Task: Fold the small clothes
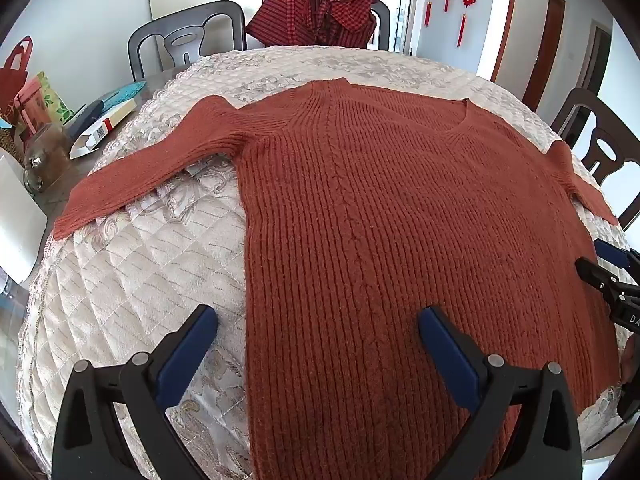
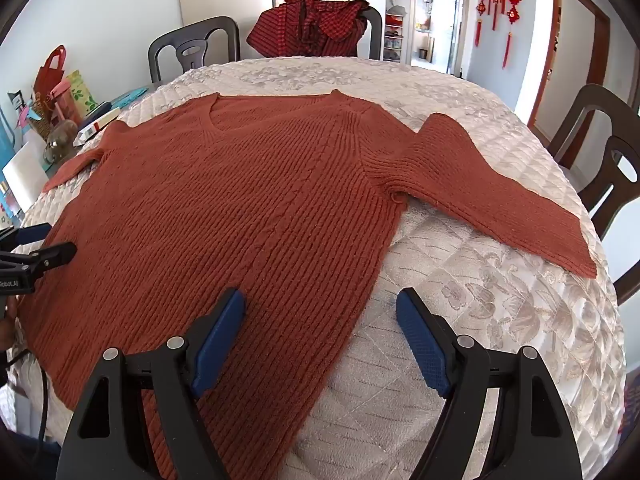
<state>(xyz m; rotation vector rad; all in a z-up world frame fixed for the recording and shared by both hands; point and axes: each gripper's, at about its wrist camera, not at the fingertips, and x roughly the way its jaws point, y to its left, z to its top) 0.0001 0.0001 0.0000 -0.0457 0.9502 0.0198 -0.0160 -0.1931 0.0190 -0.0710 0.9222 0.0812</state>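
Note:
A rust-orange ribbed knit sweater (image 1: 400, 200) (image 2: 240, 208) lies flat and spread out on the quilted table cover, V-neck at the far side, both sleeves stretched outward. My left gripper (image 1: 318, 316) hovers open over the sweater's near left edge, one blue pad over the cover, the other over the knit. Over the near right edge my right gripper (image 2: 320, 300) is open too, straddling the sweater's side seam. Nothing is held between either pair of fingers. Each gripper shows at the edge of the other's view: the right one (image 1: 608, 276), the left one (image 2: 36, 248).
The cream quilted cover (image 1: 132, 280) (image 2: 500, 312) fills the table. Dark chairs (image 1: 188, 36) (image 2: 608, 160) stand around it; a red checked garment (image 1: 320, 12) (image 2: 316, 28) hangs on a far chair. Boxes, bags and a glass jar (image 1: 44, 156) crowd the table's left side.

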